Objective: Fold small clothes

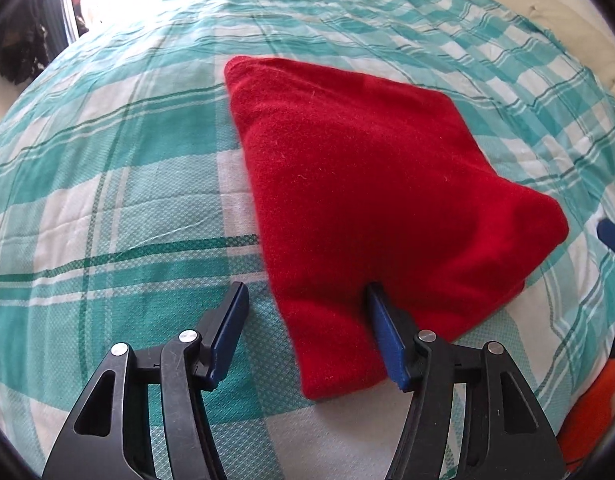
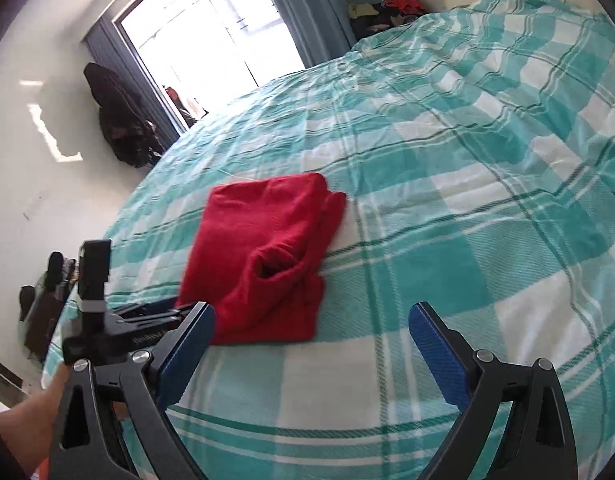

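Observation:
A red fleece garment (image 1: 371, 184) lies folded into a thick pad on the teal-and-white plaid bed cover (image 1: 107, 184). My left gripper (image 1: 307, 292) is open at the garment's near left corner; its right finger rests on the red cloth and its left finger is over bare cover. In the right wrist view the same red garment (image 2: 263, 256) lies ahead and left, with a loose fold opening on its near side. My right gripper (image 2: 311, 316) is open and empty, just short of the garment's near edge. The left gripper's body (image 2: 107, 328) shows at the garment's left.
An orange cloth (image 1: 595, 412) lies at the bed's near right edge. A window (image 2: 211, 32) with teal curtains and a dark garment hanging on the wall stand beyond the bed's far left side. A pile of clothes (image 2: 383, 8) sits beyond the bed's far end.

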Demonstrator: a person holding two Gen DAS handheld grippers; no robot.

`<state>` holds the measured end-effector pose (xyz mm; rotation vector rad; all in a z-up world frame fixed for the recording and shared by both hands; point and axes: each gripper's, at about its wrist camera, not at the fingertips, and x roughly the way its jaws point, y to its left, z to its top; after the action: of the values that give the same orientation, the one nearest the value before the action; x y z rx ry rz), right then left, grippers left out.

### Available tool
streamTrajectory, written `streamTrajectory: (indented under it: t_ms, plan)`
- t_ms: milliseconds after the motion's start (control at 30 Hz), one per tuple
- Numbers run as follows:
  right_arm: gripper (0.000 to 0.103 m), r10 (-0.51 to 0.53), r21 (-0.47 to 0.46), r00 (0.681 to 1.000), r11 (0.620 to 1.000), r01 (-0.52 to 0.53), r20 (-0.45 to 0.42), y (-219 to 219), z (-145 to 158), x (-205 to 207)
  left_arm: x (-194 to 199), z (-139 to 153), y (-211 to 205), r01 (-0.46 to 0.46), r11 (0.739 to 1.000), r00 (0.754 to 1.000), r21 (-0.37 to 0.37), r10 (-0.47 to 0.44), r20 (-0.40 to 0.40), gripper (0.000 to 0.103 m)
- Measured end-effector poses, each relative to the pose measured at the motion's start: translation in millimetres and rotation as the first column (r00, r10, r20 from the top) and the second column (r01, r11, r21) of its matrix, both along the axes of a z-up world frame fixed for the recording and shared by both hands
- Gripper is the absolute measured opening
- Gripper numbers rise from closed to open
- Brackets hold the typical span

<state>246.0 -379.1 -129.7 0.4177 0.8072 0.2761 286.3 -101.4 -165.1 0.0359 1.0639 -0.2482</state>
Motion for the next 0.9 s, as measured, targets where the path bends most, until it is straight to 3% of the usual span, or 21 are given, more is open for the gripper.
streamTrajectory:
  t_ms: [100,167,200,300,400,500,633,667,733,833,900]
  plan:
    - [0.060,0.085,0.004,0.996,0.996,-0.085,-0.016,29,-1,42,-2,1,0,0.004,1.000,1.000,0.005,-0.004,-0.003,0.064]
    - [0.009,0.176,-0.027,0.967,0.983,-0.184,-0.183,47,-32,72,-3,2,1,0.012,1.000,1.000,0.007,-0.012,-0.010,0.064]
    - [0.006,0.180,-0.045,0.950,0.979,-0.198,-0.253,49,-47,77,-3,2,2,0.022,1.000,1.000,0.007,-0.022,-0.014,0.064]
    - [0.006,0.142,-0.030,0.946,0.987,-0.157,-0.292,32,-69,69,-7,0,2,0.071,0.997,0.997,0.016,-0.071,-0.023,0.064]
    - [0.015,0.169,0.003,0.927,0.984,-0.178,-0.335,25,-88,70,-9,3,3,0.106,0.994,0.994,0.021,-0.105,-0.034,0.064]
    - [0.055,0.182,0.027,0.933,0.983,-0.183,-0.309,13,-74,71,-14,28,14,0.100,0.995,0.995,-0.013,-0.100,-0.024,0.063]
    - [0.055,0.125,-0.054,0.977,0.989,-0.136,-0.174,-11,-21,74,-6,69,24,0.050,0.991,0.995,-0.121,-0.039,0.094,0.061]
    - [0.052,0.139,-0.032,0.979,0.989,-0.145,-0.149,-12,-10,81,1,74,19,0.046,0.989,0.994,-0.142,-0.031,0.107,0.058]
    - [0.035,0.205,0.027,0.973,0.979,-0.204,-0.106,-4,6,101,14,72,2,0.066,0.986,0.992,-0.150,-0.048,0.118,0.054]
    - [0.035,0.300,0.073,0.950,0.953,-0.294,-0.088,26,0,126,18,39,-30,0.130,0.990,0.989,-0.052,-0.127,0.071,0.054]
    - [0.035,0.342,0.091,0.922,0.939,-0.331,-0.182,47,-36,144,7,8,-46,0.182,0.977,0.980,0.108,-0.189,0.057,0.054]
